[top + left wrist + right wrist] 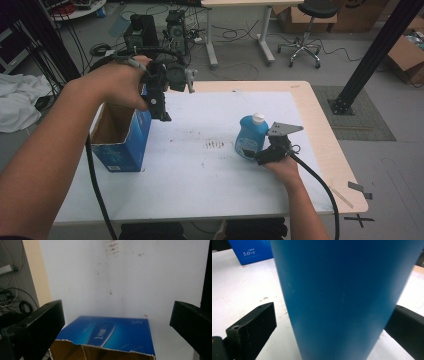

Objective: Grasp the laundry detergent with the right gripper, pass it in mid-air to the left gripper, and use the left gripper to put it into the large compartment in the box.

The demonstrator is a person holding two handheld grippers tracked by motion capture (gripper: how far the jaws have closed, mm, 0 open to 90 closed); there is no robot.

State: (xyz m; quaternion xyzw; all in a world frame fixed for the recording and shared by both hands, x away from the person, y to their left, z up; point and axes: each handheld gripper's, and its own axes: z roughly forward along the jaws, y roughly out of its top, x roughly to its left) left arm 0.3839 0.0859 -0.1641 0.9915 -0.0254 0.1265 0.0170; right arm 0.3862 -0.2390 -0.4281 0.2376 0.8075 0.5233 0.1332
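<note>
- The right gripper (257, 156) stood spread around the blue bottle (251, 136), a gap visible at the left jaw.
- The bottle stood upright on the counter (200, 165).
- The left gripper (161, 112), jaws spread and empty, hovered above the open blue box (125, 145).

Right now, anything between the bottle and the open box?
Nothing visible. The bottle stands upright on the white table, between the open jaws of the right gripper. The stretch of table from it to the box is bare. The left gripper hangs open above the box's near corner, off that line.
</note>
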